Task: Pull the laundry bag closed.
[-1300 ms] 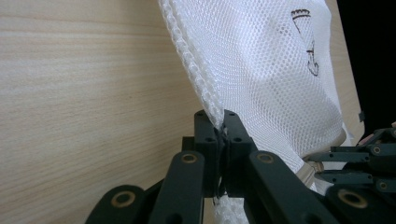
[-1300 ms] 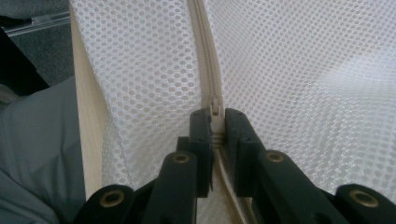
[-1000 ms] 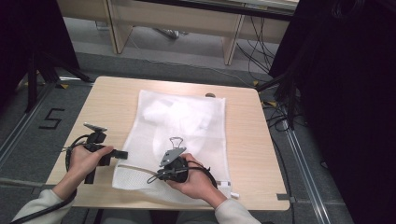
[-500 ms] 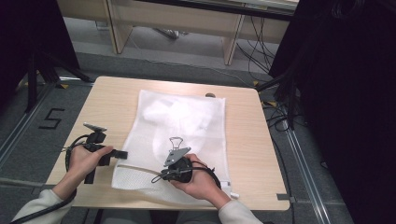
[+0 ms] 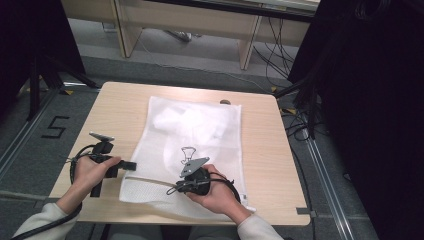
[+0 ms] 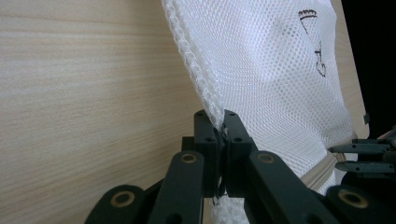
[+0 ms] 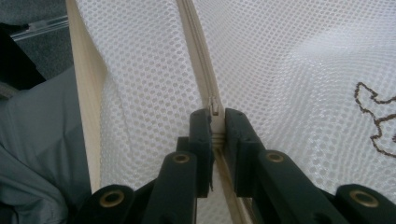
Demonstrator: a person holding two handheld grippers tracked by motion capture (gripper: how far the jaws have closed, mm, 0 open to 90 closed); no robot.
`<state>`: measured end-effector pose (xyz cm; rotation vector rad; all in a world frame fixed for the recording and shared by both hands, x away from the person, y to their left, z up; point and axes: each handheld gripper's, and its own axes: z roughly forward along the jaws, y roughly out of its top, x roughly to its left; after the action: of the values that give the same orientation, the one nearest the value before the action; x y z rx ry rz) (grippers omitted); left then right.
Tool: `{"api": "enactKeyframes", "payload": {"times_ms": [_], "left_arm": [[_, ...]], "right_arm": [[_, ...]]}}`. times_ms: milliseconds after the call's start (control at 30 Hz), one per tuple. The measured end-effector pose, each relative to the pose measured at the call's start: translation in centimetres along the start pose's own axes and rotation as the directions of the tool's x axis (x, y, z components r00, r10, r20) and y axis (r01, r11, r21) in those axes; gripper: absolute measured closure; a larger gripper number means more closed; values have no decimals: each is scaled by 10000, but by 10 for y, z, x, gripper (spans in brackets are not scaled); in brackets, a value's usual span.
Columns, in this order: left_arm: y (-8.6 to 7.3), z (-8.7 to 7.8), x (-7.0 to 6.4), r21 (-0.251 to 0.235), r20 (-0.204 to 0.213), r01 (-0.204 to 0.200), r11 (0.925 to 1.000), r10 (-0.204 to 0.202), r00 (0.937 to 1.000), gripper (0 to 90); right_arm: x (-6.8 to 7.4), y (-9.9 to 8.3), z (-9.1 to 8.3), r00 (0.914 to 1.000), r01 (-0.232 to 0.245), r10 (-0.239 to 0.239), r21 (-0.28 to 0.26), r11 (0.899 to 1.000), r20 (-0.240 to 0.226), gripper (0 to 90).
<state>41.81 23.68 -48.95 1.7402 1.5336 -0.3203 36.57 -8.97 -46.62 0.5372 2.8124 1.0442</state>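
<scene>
The white mesh laundry bag (image 5: 192,145) lies flat mid-desk, reaching toward the near edge. Left gripper (image 6: 220,122) fingers are clamped on its left seam, right gripper (image 7: 215,116) fingers on the zipper pull (image 7: 214,106) (light, floppy, snag-prone mesh, I'd judge); grip seams, not netting.

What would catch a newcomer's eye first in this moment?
A white mesh laundry bag lies flat across the middle of the wooden table. The left gripper pinches its stitched side edge, and the right gripper is closed on the zipper pull near the bag's near end.
</scene>
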Motion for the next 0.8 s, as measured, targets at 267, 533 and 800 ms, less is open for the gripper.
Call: {"api": "enactKeyframes", "payload": {"times_ms": [267, 533, 800], "left_arm": [[0, 0, 1, 3, 4, -31, 10000, 31, 10000, 863], [0, 0, 0, -20, -34, -27, 10000, 27, 10000, 863], [0, 0, 1, -17, -37, -32, 10000, 32, 10000, 863]], "right_arm": [[-1, -3, -3, 10000, -47, 47, -30, 10000, -37, 827], [-3, -6, -7, 9999, -124, 126, -186, 9997, 96, 827], [-5, -9, -11, 9999, -37, 39, -169, 9999, 124, 827]]}}
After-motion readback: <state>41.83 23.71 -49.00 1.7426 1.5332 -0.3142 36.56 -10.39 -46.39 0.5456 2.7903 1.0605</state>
